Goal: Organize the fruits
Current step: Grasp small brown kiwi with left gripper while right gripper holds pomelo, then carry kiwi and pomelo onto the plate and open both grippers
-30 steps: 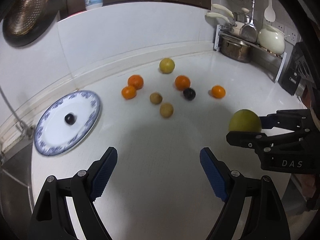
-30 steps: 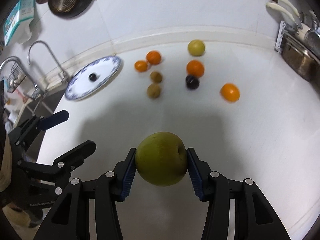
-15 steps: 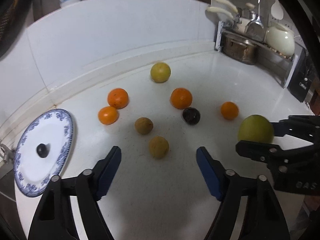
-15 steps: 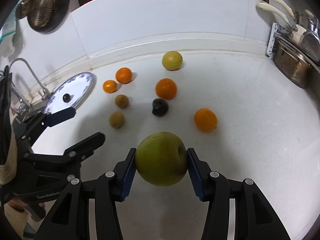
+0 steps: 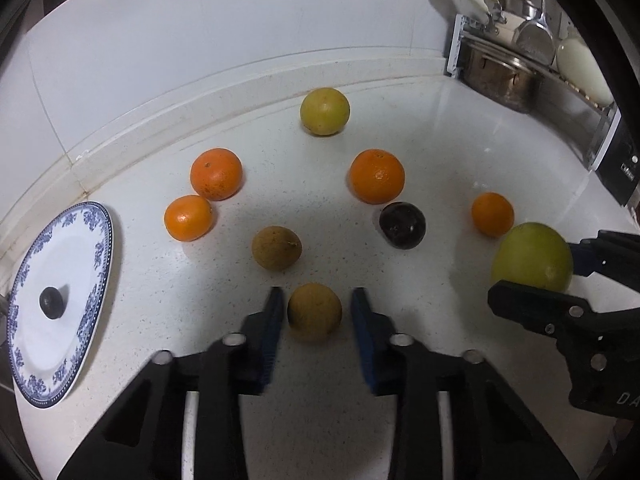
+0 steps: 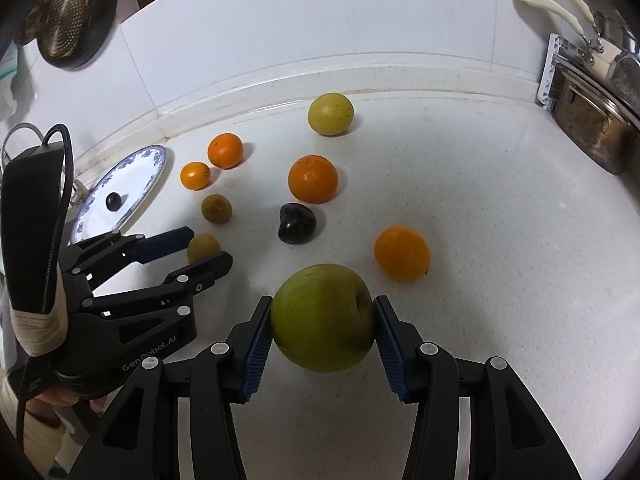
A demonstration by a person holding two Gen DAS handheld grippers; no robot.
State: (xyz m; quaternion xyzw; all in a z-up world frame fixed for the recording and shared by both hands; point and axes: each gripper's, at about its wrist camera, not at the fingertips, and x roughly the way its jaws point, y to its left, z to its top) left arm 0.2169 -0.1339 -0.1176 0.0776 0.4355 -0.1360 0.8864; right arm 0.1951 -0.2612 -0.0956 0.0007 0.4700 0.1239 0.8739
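My left gripper (image 5: pixel 315 312) has its jaws close around a small brown fruit (image 5: pixel 314 311) on the white counter; small gaps still show on both sides. It also shows in the right wrist view (image 6: pixel 204 247). My right gripper (image 6: pixel 323 320) is shut on a large green apple (image 6: pixel 323 318), held above the counter; the apple shows in the left wrist view (image 5: pixel 532 258). On the counter lie a second brown fruit (image 5: pixel 276 253), several oranges (image 5: pixel 216 173), a dark plum (image 5: pixel 402 225) and a yellow-green fruit (image 5: pixel 325 111). A blue-rimmed plate (image 5: pixel 24 344) holds one small dark fruit (image 5: pixel 51 302).
A dish rack with a steel pot (image 5: pixel 500 76) and utensils stands at the back right. A black appliance (image 5: pixel 616 160) sits on the right. A raised ledge and tiled wall (image 5: pixel 200 40) run behind the fruits. A colander (image 6: pixel 60 16) hangs at upper left.
My left gripper moved forward to the near brown fruit and its jaws narrowed around it. My right gripper kept holding the green apple and moved slightly closer to the fruits.
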